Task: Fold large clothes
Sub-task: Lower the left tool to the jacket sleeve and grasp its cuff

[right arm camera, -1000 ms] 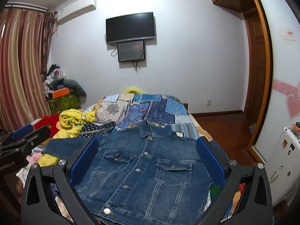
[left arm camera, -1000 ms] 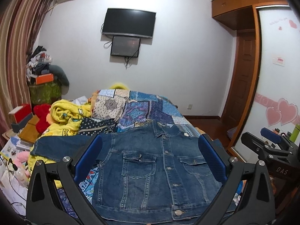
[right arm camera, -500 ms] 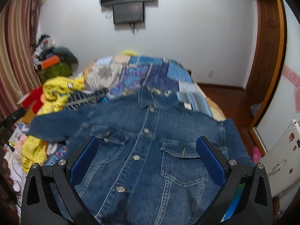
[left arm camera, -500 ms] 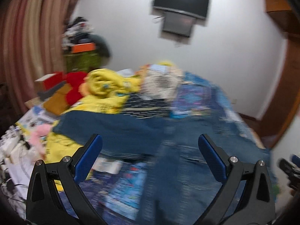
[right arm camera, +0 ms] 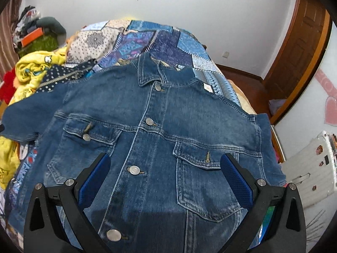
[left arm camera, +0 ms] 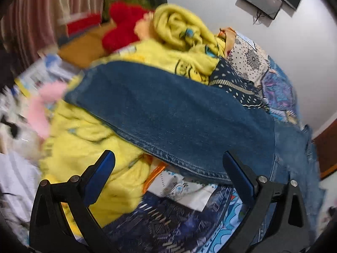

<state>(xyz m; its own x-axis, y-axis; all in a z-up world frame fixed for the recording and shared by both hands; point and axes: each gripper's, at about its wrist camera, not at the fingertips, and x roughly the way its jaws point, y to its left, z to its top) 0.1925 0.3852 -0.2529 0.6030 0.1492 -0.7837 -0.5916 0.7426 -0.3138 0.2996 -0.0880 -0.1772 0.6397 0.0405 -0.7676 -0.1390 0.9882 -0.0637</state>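
Note:
A blue denim jacket [right arm camera: 160, 139] lies face up and buttoned on a patchwork bedspread [right arm camera: 147, 40], collar toward the far wall. Its left sleeve [left arm camera: 168, 113] stretches out to the left over yellow clothes. My left gripper [left arm camera: 168, 172] is open and empty, just above the near hem of that sleeve. My right gripper [right arm camera: 166, 170] is open and empty, hovering over the jacket's front between the two chest pockets. Neither gripper touches the cloth.
A yellow garment pile [left arm camera: 181, 40] and a red plush [left arm camera: 122, 25] lie left of the jacket. Books and pink items [left arm camera: 42, 97] sit at the far left. A wooden door [right arm camera: 299, 48] and a white suitcase [right arm camera: 311, 164] stand at the right.
Both grippers have dropped toward the bed. The left one swung left and down onto the outstretched sleeve. The right one moved closer over the jacket's front. Both stayed open.

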